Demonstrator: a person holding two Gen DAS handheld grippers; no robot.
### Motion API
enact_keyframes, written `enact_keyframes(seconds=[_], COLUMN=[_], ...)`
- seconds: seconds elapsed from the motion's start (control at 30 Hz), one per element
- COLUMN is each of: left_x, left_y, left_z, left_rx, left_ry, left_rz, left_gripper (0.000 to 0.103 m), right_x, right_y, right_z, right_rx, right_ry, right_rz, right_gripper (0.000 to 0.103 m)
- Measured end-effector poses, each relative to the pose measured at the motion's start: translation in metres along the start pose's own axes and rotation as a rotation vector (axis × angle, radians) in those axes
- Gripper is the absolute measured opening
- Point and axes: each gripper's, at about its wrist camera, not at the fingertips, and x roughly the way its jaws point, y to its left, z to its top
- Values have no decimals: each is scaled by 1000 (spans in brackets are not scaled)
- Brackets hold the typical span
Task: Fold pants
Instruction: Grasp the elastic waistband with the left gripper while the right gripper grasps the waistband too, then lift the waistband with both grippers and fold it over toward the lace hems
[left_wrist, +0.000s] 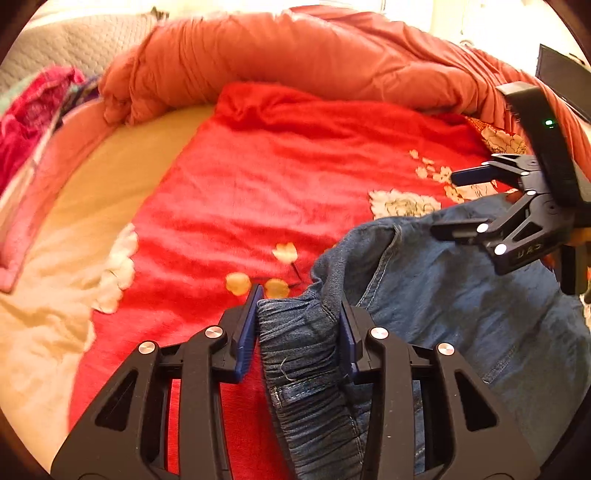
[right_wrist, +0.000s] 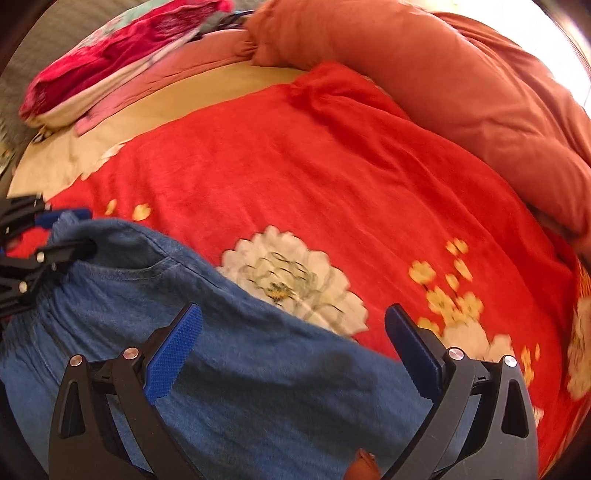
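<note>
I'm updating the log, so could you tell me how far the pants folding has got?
Early. Done: the denim pants are on the red blanket. In hand: the left gripper brackets the gathered waistband; the right gripper hovers open. Left: no clear fold shows yet.

The elastic waistband of blue denim pants (left_wrist: 306, 354) is clamped by the left hand-held gripper (left_wrist: 301, 325) above a red floral blanket (left_wrist: 258, 192); the right hand-held gripper (left_wrist: 454, 203) is seen spread open.

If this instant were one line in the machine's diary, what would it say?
step: fold pants, start | left gripper: around jeans waistband, gap on one side | right gripper: open above jeans | surface: red floral blanket
</note>
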Motion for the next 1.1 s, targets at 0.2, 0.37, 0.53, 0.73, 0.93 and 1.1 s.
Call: enact_keyframes(seconds=[0.2, 0.37, 0.53, 0.73, 0.93, 1.1], left_x=[-13, -11, -12, -26, -50, -69], left_y=[-1, -2, -1, -3, -15, -26], left_z=[1, 1, 1, 0, -1, -4], left_rx=[5, 14, 12, 17, 62, 113], left_ry=[-57, -51, -55, -96, -154, -196], left_rz=[12, 19, 30, 24, 49, 74], left_gripper=[29, 29, 29, 29, 29, 29], right_x=[11, 26, 15, -28, -69, -99], right_y=[19, 28, 43, 40, 48, 58], right_z=[3, 1, -6, -17, -33, -49], right_rx=[-148, -149, -144, -20, 35, 70], right_ry=[-4, 39, 5, -105, -182, -227], right_rz=[-11, 30, 59, 40, 25, 25], right_gripper=[98, 60, 21, 12, 12, 12])
